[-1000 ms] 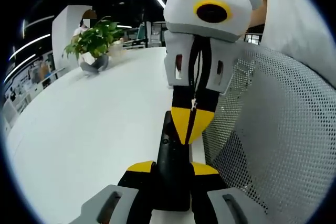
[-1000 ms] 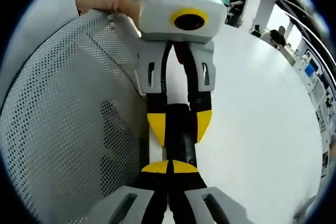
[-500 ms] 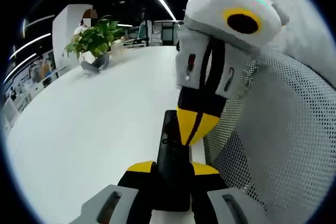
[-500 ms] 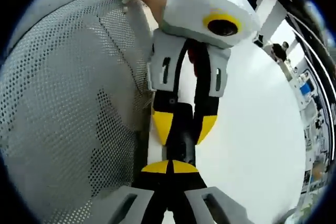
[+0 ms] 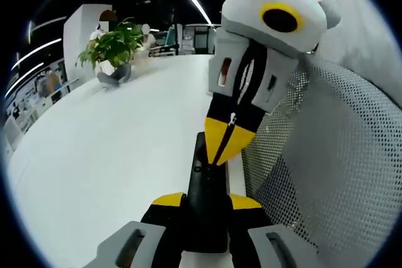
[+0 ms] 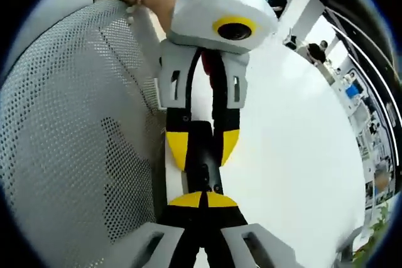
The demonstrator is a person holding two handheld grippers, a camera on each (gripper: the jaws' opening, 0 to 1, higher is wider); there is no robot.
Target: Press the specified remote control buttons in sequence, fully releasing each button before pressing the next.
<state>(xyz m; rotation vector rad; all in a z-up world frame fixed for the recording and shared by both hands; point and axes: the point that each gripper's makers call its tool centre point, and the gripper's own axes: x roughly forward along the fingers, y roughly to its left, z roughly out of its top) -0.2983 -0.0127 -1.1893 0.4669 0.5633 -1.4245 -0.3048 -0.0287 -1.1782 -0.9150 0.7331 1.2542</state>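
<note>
Your white table (image 5: pixel 113 155) lies under the remote (image 5: pixel 206 199), which your left gripper (image 5: pixel 206 208) holds clamped by its near end. Your right gripper (image 5: pixel 223 149), jaws together, has swung back onto the remote's upper buttons, so a press looks underway.

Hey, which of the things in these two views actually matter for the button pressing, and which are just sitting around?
For the job:
remote control, clamped in the left gripper
right gripper, shut, tips on the remote
white table

Just lying about:
potted plant
grey mesh chair back
</note>
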